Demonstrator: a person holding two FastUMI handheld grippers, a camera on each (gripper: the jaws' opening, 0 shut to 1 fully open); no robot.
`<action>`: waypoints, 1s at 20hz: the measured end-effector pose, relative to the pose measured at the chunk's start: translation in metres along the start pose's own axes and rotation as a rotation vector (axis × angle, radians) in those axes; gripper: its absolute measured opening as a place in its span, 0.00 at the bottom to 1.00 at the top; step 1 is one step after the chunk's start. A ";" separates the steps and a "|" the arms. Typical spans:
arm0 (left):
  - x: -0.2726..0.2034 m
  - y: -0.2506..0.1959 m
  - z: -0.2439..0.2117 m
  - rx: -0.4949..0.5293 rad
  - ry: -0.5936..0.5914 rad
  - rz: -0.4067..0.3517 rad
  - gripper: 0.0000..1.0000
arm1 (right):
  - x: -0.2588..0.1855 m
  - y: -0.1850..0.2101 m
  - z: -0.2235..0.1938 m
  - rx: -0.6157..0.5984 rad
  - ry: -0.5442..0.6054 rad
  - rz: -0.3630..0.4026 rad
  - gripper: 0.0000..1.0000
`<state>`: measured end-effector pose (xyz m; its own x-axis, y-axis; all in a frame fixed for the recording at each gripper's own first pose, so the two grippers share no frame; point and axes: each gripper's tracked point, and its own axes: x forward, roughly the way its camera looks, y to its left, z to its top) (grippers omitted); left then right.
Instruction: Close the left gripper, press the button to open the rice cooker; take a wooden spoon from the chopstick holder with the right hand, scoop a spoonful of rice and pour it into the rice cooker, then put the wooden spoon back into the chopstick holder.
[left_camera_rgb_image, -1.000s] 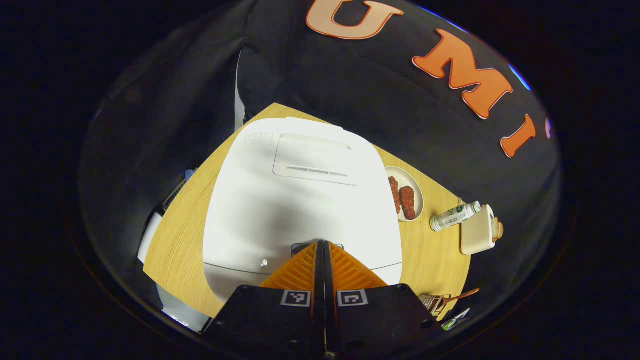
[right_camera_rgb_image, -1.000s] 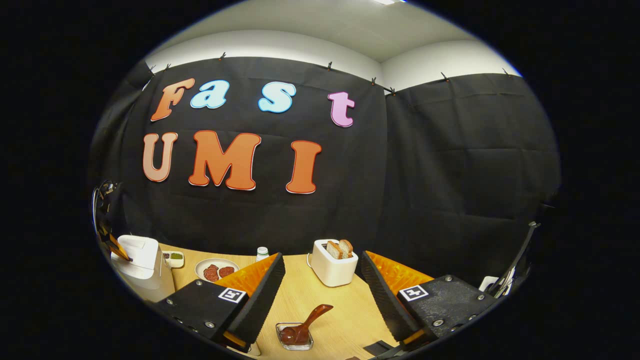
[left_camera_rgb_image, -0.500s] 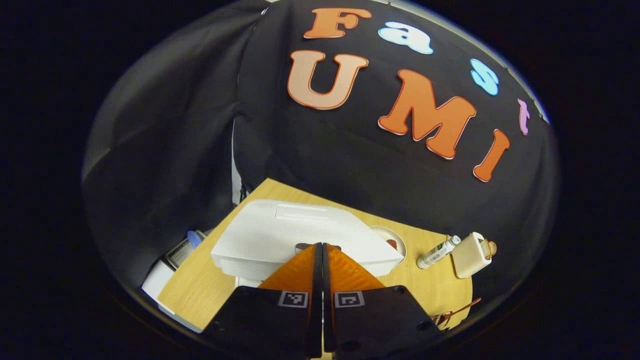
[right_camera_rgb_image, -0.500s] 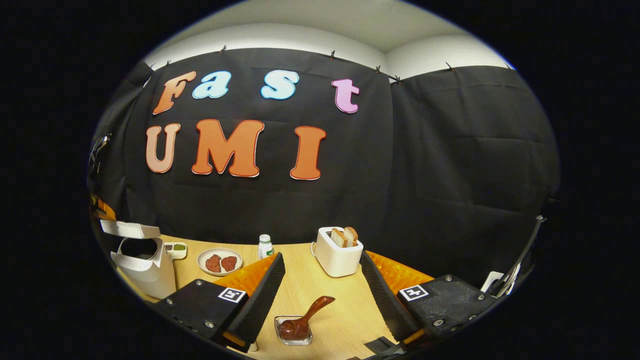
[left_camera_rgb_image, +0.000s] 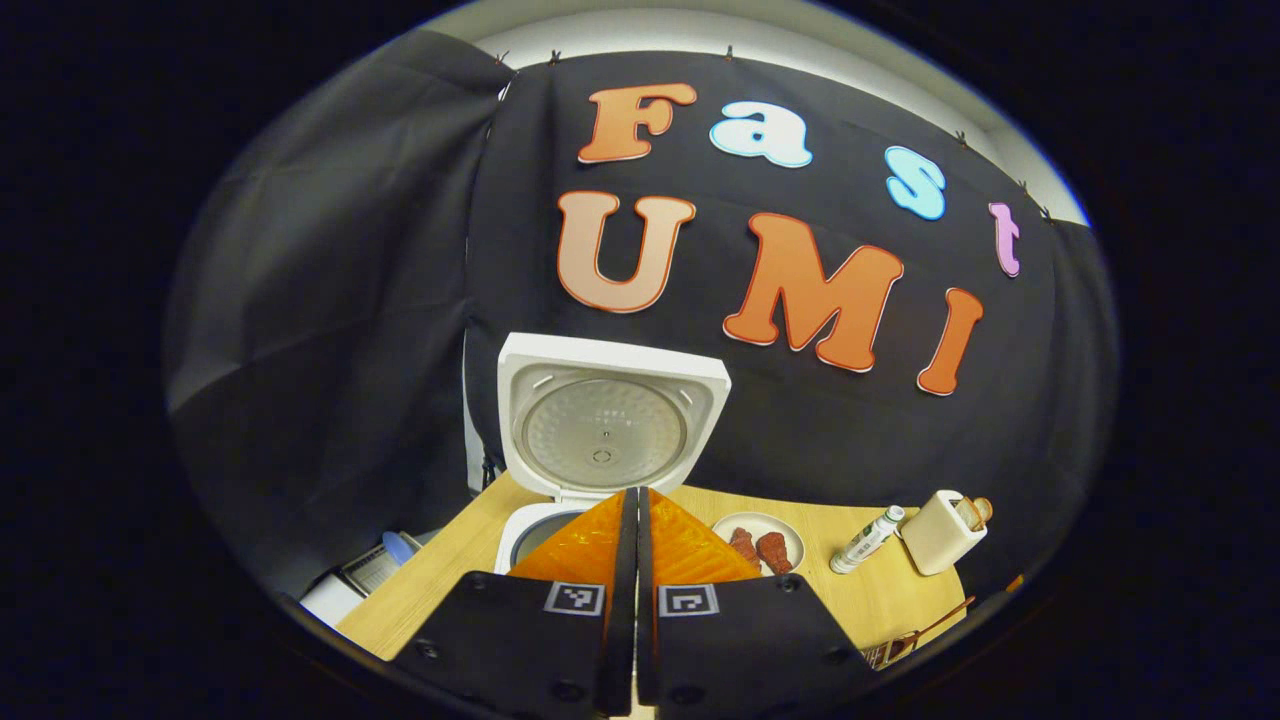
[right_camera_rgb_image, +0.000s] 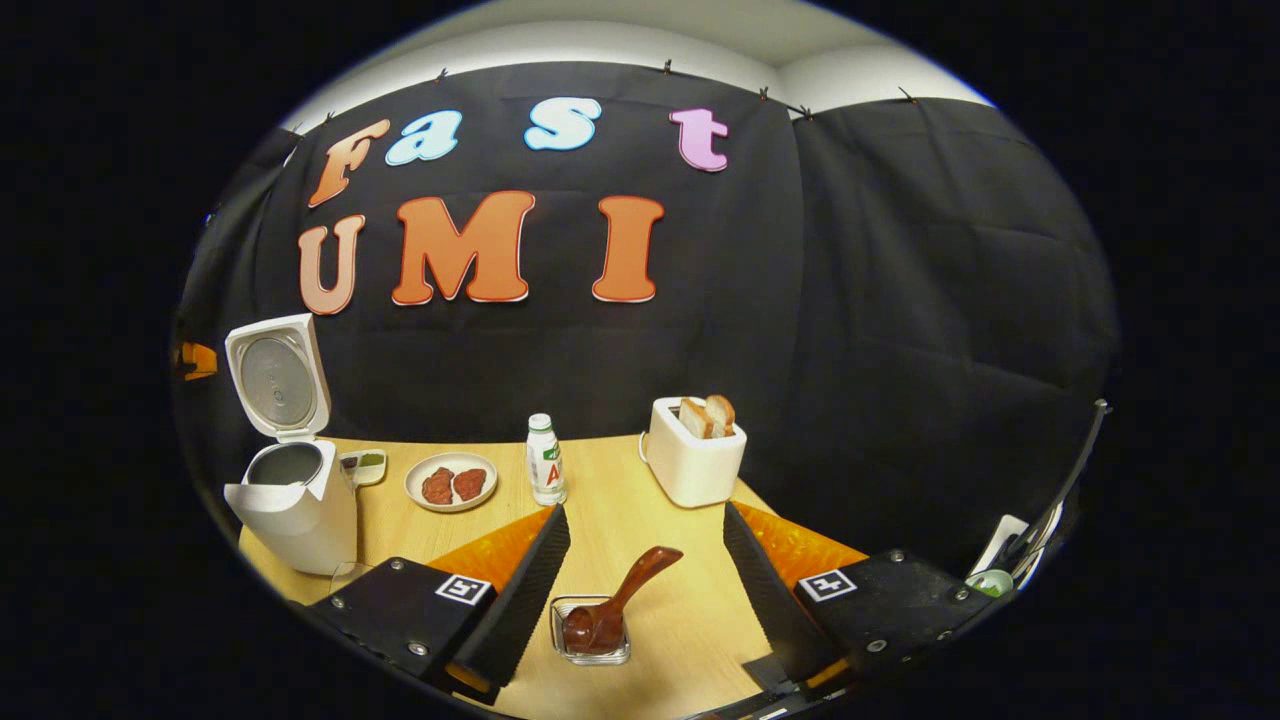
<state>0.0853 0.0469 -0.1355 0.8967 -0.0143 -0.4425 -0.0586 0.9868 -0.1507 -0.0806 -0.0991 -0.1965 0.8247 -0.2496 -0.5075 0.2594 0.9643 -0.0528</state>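
Observation:
The white rice cooker (left_camera_rgb_image: 535, 530) stands open, its lid (left_camera_rgb_image: 610, 420) upright against the black cloth. My left gripper (left_camera_rgb_image: 632, 492) is shut with nothing in it, pulled back above the cooker's front edge. In the right gripper view the cooker (right_camera_rgb_image: 290, 500) sits at the table's left end with its lid (right_camera_rgb_image: 275, 375) raised. A dark wooden spoon (right_camera_rgb_image: 615, 605) leans in a small clear holder (right_camera_rgb_image: 590, 642) just below and between the fingers of my right gripper (right_camera_rgb_image: 645, 512), which is open and apart from the spoon. The spoon and holder (left_camera_rgb_image: 905, 640) also lie at the lower right of the left gripper view.
On the wooden table (right_camera_rgb_image: 620, 510) stand a plate of reddish meat pieces (right_camera_rgb_image: 452, 482), a white bottle (right_camera_rgb_image: 545, 460), a white toaster with bread slices (right_camera_rgb_image: 693, 455) and a small dish (right_camera_rgb_image: 365, 462) beside the cooker. The plate (left_camera_rgb_image: 760, 545), bottle (left_camera_rgb_image: 865, 525) and toaster (left_camera_rgb_image: 940, 518) lie right of the cooker.
The cooker's lid has swung from closed to fully upright. My left gripper has lifted off the button and drawn back, still shut. The right gripper has tilted down toward the spoon.

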 end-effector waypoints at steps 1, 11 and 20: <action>-0.004 -0.005 0.006 0.016 -0.021 -0.014 0.08 | 0.001 0.000 -0.005 0.008 0.013 0.006 0.96; -0.052 -0.049 0.026 0.125 -0.216 -0.091 0.86 | 0.032 -0.002 -0.077 0.058 0.208 0.040 0.96; -0.085 -0.073 0.008 0.248 -0.245 -0.087 0.94 | 0.082 0.010 -0.117 0.070 0.322 0.096 0.96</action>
<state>0.0171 -0.0226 -0.0794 0.9739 -0.0905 -0.2081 0.1038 0.9932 0.0536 -0.0685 -0.0996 -0.3391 0.6487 -0.1066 -0.7535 0.2317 0.9708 0.0621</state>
